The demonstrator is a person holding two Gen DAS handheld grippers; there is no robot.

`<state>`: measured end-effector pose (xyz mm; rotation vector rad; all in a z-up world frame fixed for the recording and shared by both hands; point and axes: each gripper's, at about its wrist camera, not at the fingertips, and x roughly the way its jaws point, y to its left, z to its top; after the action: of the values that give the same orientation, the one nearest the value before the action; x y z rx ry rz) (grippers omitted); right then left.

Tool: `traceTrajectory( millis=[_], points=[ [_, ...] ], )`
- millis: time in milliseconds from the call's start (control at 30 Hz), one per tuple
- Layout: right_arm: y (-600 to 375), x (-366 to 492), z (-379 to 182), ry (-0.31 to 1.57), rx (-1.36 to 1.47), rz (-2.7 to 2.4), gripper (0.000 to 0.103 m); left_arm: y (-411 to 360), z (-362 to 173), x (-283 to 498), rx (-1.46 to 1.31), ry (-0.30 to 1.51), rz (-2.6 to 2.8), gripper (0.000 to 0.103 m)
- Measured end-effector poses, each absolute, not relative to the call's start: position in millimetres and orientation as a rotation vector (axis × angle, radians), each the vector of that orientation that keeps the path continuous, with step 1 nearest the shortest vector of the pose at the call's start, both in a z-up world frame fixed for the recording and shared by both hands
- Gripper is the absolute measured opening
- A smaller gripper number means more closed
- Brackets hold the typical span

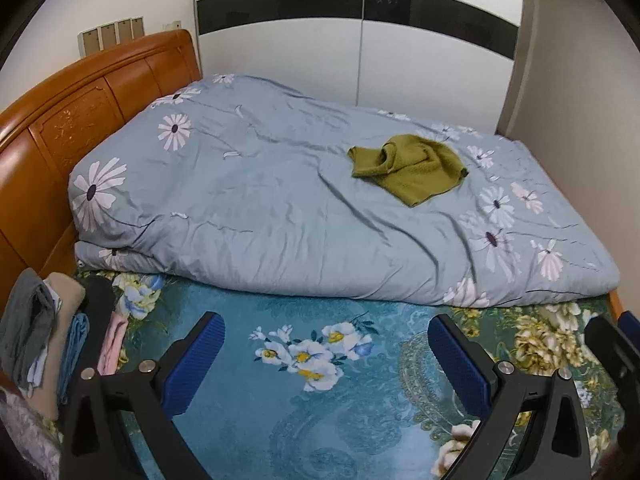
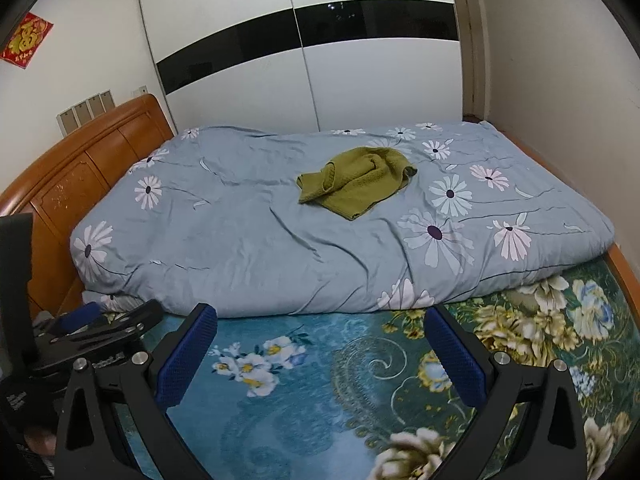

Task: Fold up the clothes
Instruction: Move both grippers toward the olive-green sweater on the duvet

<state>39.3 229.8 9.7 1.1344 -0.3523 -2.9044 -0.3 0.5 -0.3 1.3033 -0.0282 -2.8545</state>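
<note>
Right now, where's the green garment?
The green garment lies crumpled on the grey-blue floral duvet, right of centre in the left wrist view, near the wardrobe side and well beyond both open grippers.

The bed [image 1: 328, 408] wears a teal floral sheet [image 1: 280, 420] — a grey-blue daisy quilt [image 1: 240, 184] covers its far part, folded clothes [image 1: 48, 328] near left.

Both wrist views face the quilt [image 1: 280, 208] from the bedside (left camera leftward).
</note>
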Motion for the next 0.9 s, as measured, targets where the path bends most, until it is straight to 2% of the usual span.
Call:
traceTrajectory(
  millis=[200, 400, 900],
  points=[
    [236, 21, -6, -0.335, 1.183, -2.887, 0.103, -1, -8, 0, 1.321, 0.09, -2.875, 0.103],
    [249, 6, -22, -0.33, 1.195, -2.867, 0.103, 25, -26, -29, 1.355, 0.01, -2.825, 0.103],
    [222, 5, -7, -0.226, 1.225, -2.915, 0.103, 15, -29, -37, 1.334, 0.087, -2.925, 0.103]
  ],
)
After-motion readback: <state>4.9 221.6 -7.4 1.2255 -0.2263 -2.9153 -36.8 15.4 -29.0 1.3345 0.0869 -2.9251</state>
